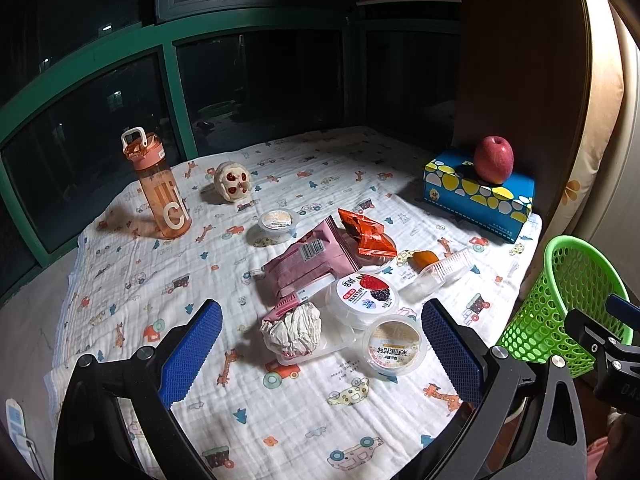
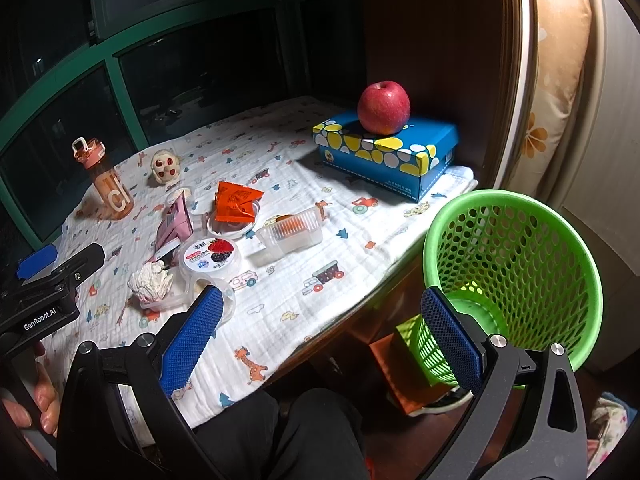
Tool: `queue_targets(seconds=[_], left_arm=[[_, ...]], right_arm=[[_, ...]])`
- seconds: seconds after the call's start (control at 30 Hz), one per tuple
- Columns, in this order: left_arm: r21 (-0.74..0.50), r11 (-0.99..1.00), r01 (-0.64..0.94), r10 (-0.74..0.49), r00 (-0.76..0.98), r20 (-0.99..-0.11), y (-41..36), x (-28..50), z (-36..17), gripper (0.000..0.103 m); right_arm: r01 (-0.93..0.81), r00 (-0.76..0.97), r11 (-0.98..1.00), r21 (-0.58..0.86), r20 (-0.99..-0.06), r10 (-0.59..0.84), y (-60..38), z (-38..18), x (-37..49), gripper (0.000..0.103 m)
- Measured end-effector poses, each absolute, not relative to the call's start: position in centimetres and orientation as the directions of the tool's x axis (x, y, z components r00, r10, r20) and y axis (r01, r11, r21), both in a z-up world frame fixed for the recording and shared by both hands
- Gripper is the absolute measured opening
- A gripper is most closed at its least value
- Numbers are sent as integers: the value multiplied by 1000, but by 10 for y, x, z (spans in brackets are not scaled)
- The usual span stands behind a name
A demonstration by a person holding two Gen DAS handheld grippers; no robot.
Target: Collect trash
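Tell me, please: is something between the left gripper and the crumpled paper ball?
Nothing visible. The left gripper has its jaws open, and the crumpled paper ball lies just ahead between them on the printed cloth. A round cup sits close on its right.

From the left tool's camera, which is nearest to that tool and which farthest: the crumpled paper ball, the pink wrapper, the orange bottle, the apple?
Measured from the left tool:
1. Crumpled paper ball, just ahead, between the open fingers.
2. Pink wrapper, behind the ball, mid-table.
3. Orange bottle, far left, near the window.
4. Apple, far right, on the blue box.
Bottle and apple are too close to call.
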State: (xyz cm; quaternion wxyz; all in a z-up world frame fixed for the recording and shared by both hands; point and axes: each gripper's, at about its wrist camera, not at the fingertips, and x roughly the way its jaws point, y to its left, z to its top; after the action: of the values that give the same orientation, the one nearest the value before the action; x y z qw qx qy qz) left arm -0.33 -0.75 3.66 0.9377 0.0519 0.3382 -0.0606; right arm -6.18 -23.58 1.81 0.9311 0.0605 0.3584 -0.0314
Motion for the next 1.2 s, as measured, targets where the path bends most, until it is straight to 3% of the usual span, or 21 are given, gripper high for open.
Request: queue_targets(seconds=[1.2], left_arm=[[36,997,61,-23,757,-653,32,25,34,97]], right_arm=[[23,714,997,67,-699,31,-217,2,-30,97]])
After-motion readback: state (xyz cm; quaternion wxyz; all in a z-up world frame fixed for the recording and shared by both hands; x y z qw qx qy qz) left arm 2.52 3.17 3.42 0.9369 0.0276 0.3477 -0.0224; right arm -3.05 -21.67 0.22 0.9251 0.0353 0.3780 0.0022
